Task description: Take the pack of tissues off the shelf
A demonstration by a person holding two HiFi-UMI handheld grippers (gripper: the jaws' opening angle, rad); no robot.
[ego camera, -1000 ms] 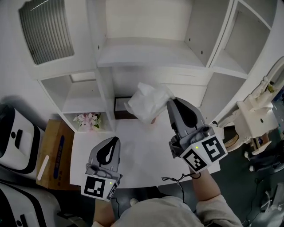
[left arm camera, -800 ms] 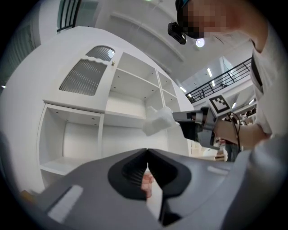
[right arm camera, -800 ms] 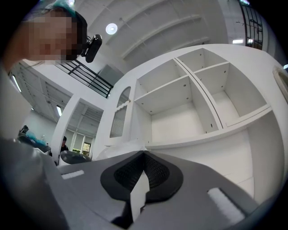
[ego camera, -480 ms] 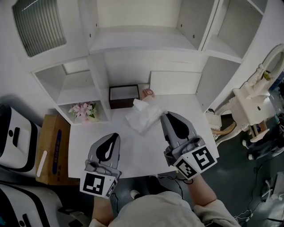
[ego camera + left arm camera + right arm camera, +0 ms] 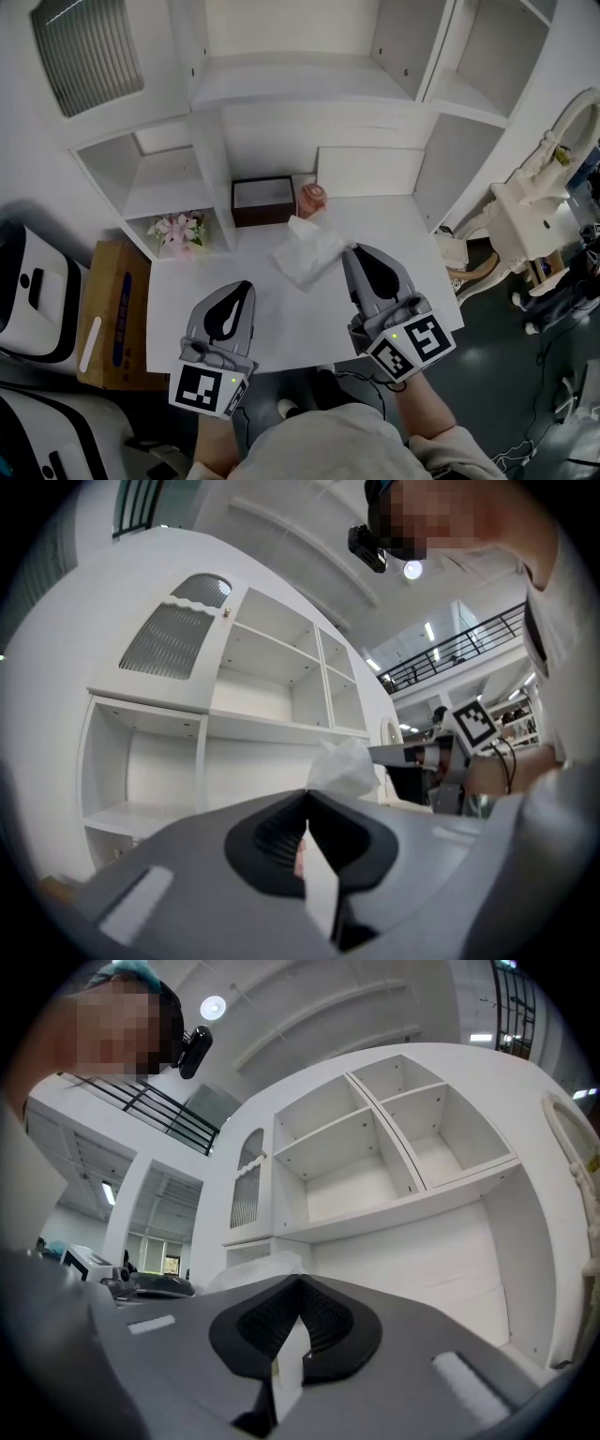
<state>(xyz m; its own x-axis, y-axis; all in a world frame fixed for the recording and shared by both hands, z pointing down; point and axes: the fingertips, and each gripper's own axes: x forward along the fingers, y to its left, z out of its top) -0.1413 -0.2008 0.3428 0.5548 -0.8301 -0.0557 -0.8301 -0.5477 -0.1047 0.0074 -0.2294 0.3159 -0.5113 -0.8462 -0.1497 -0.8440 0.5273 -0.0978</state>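
Now your right gripper (image 5: 351,253), jaws pinched together on the wrapper edge of the pack of tissues (image 5: 307,251), holds it low over the table (image 5: 178,309), no longer up by the shelf (image 5: 300,89). Your left gripper (image 5: 240,291) idles closed and empty; the pack looks ready to set down.

Setting was a large lab hall staged as a home corner: white shelf unit (image 5: 309,89) at far side, white table (image 5: 281,323) near, white machines (image 5: 28,291) left, railed mezzanine (image 5: 450,651) and ceiling lamp (image 5: 213,1007) overhead.
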